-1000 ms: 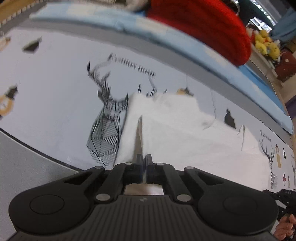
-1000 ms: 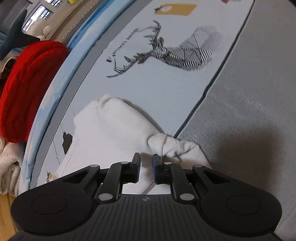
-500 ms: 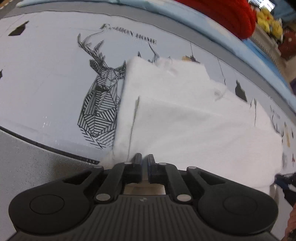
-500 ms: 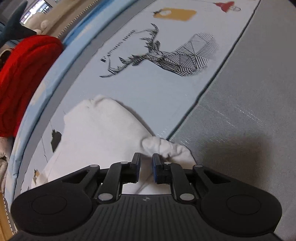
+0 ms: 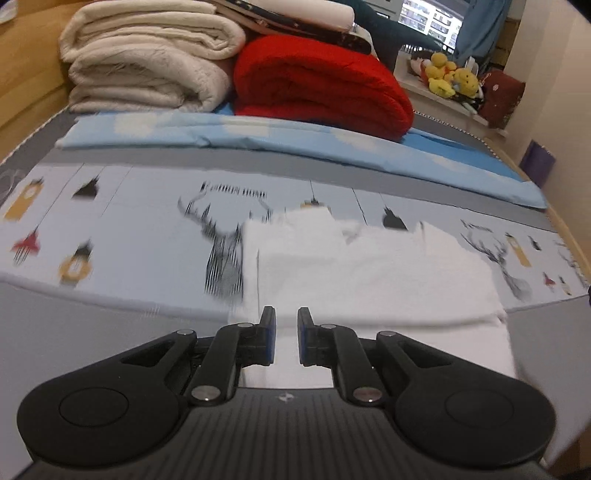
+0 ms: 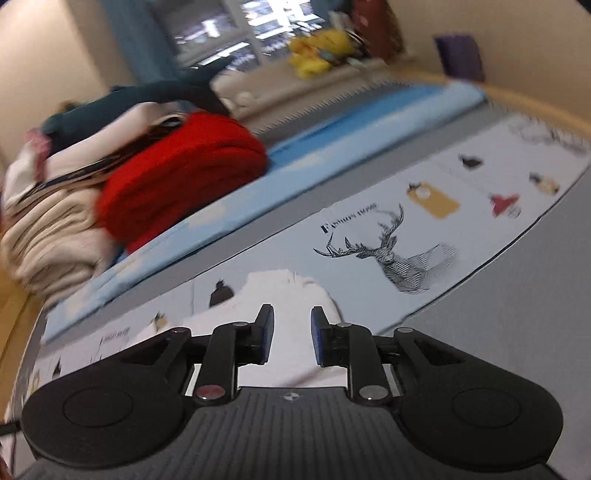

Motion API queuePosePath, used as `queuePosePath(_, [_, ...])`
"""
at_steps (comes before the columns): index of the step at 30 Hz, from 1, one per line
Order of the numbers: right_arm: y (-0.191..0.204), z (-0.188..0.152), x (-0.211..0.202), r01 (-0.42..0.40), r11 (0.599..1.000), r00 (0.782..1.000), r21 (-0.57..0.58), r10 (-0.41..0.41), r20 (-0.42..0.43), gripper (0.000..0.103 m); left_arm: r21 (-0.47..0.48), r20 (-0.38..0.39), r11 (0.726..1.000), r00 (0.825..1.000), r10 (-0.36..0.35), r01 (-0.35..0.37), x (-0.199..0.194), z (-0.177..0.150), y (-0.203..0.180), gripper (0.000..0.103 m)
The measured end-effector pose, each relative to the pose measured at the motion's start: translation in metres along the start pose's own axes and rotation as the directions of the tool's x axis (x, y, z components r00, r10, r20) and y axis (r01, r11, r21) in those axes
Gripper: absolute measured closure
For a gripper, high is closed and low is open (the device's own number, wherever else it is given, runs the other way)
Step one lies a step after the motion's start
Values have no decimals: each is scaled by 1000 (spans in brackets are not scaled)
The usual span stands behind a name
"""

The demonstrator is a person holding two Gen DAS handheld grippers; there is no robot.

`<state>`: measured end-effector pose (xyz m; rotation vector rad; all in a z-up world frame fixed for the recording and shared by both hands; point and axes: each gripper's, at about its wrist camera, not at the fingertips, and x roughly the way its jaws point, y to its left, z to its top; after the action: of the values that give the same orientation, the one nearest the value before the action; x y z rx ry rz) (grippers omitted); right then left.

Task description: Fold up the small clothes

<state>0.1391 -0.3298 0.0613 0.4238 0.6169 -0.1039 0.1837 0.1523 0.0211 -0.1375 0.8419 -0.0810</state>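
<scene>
bed | on it: white garment, red blanket, cream blankets

- A printed sheet with deer and lantern motifs covers the grey bed surface.
- Folded cream blankets and a red blanket sit stacked beside a blue quilt.
- Yellow plush toys line a ledge below the window, against beige walls.
</scene>
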Motion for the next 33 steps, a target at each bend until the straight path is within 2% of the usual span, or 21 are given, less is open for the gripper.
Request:
queuePosePath(4, [-27,-39,-53,-1,1000,999,-6,1,-43,77,-71,-52,997,999,7,-11,-32,-68,21,88])
queuePosePath(6, [-44,-65,-60,25,1000,996,2,-25,-91,77,-94,-85,995,996,12,-20,-31,-100,28,88])
queuePosePath(8, [-62,-95,-58,50,998,987,23,-46,-151,77,-117,-156,992,987,25,-44,-23,-133,33,88])
queuePosePath(10, [-81,-120,-49,111,992,965,51,-96,-245,76,-152,-228,988,974,-2,-34,-17,-153,38,88])
queuePosePath(12, [-96,-136,-40,149,985,939,87,-114,-325,76,-148,-262,989,965,-28,-11,-14,-163,39,88])
queuePosePath(13, [-99,-141,-37,149,985,930,83,-111,-349,76,-134,-266,991,964,-15,-22,-15,-167,40,88])
queuePosePath(16, [-106,-152,-30,169,985,904,21,-147,-401,76,-125,-287,992,958,-9,-28,-16,-178,48,81])
queuePosePath(21, [-112,-165,-17,193,981,868,4,-169,-466,76,-122,-323,990,946,27,-69,-12,-193,63,81])
queuePosePath(24, [-105,-170,-12,181,982,869,-57,-187,-458,76,-151,-344,987,939,-1,-54,-10,-197,69,81])
queuePosePath(29, [-94,-170,-14,172,980,867,-105,-201,-456,76,-79,-337,996,941,18,-47,-8,-201,58,81])
queuePosePath(33, [-91,-171,-17,158,980,862,-123,-198,-467,76,-82,-330,995,944,18,-47,-5,-201,55,82])
